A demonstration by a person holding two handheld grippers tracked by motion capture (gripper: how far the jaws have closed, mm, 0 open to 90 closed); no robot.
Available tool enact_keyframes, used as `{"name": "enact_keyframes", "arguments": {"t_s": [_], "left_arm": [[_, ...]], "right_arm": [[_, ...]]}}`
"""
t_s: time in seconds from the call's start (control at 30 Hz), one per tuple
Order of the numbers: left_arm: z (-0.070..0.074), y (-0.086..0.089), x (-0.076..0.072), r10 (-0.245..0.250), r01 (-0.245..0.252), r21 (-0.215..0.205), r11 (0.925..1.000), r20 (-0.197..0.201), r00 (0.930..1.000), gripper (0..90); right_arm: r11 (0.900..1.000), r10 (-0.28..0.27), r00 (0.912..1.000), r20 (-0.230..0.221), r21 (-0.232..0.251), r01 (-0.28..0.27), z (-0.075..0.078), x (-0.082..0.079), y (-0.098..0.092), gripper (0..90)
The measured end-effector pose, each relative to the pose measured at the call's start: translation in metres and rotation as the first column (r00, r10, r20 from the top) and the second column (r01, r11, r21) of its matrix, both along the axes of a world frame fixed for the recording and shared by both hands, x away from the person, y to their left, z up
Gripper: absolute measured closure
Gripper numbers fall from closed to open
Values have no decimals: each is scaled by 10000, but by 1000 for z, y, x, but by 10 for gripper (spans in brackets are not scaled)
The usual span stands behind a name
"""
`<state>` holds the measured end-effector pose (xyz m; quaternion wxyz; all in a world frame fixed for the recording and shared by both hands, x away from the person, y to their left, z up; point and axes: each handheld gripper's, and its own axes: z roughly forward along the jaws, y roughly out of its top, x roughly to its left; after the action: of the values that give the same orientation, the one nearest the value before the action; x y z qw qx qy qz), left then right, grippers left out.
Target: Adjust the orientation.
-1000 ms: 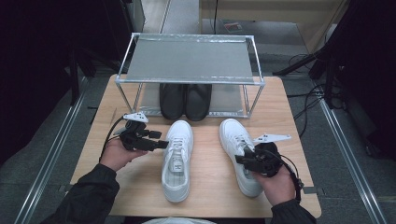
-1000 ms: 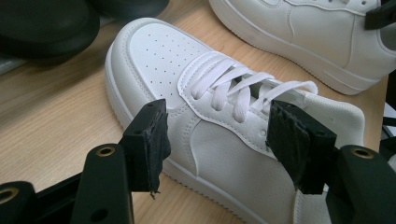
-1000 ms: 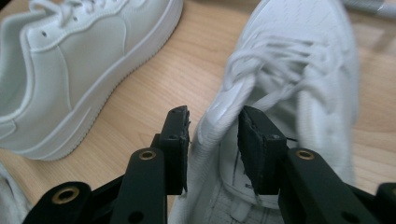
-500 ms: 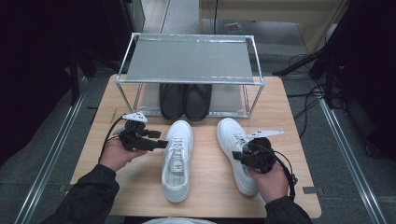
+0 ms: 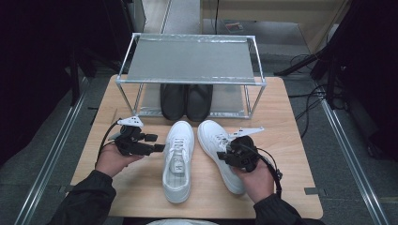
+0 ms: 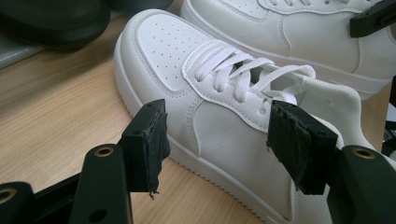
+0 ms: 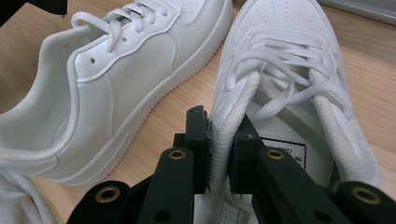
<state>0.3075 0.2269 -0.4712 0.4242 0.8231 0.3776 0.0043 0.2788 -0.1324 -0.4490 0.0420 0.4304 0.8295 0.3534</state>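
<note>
Work in hand: moving a pair of white sneakers on a wooden table (image 5: 291, 140) toward a two-tier metal shoe rack (image 5: 190, 61).
Right gripper (image 7: 219, 154): jaws have just been closing and are now clamped on the inner collar wall of the right sneaker (image 5: 220, 152).
Left gripper (image 6: 217, 144): jaws apart, one either side of the left sneaker (image 5: 178, 159) at mid-length; pads not touching it.
Sneaker position: both rest on the table in front of the rack, toes toward it, side by side and apart.
Rack status: a black pair (image 5: 186, 101) occupies the lower shelf; the top shelf is bare.
Done: grip secured on the right sneaker.
Remaining, as judged: close on the left sneaker, lift both, place them on the rack.
</note>
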Motion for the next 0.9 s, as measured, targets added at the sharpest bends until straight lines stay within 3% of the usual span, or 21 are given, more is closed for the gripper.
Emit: {"name": "enact_keyframes", "arguments": {"t_s": [0.3,0.4,0.53,0.67,0.77,0.8,0.83,0.9], "left_arm": [[-5,-1,-6,46,-46,86,10000,-23,10000,385],[-7,-1,-7,150,-150,5,9999,-256,9996,410],[-7,-1,-7,293,-300,-112,9995,-587,9978,540],[-8,1,-6,312,-316,-57,9995,-591,9978,707],[-12,1,-5,197,-182,195,9996,-795,9966,808],[-14,0,-5,121,-102,205,9997,-939,9955,828],[-16,-1,-5,66,-36,298,9996,-1027,9947,843],[-22,-5,-7,-170,229,450,9987,-1272,9917,860]], "right_arm": [[9998,177,9996,-199,-41,-178,-4,4,17,821],[9997,232,9994,-237,-90,-235,-5,3,20,804],[9984,490,9978,-452,312,-476,-8,4,14,712],[9971,548,9985,-27,524,-546,0,0,7,656],[9894,593,9963,624,1291,-669,12,-5,-7,737],[9871,582,9952,788,1442,-691,15,-6,-11,802],[9892,545,9933,1021,1302,-676,18,-7,-15,879],[9920,656,9934,945,1017,-752,18,-6,-20,900]]}}
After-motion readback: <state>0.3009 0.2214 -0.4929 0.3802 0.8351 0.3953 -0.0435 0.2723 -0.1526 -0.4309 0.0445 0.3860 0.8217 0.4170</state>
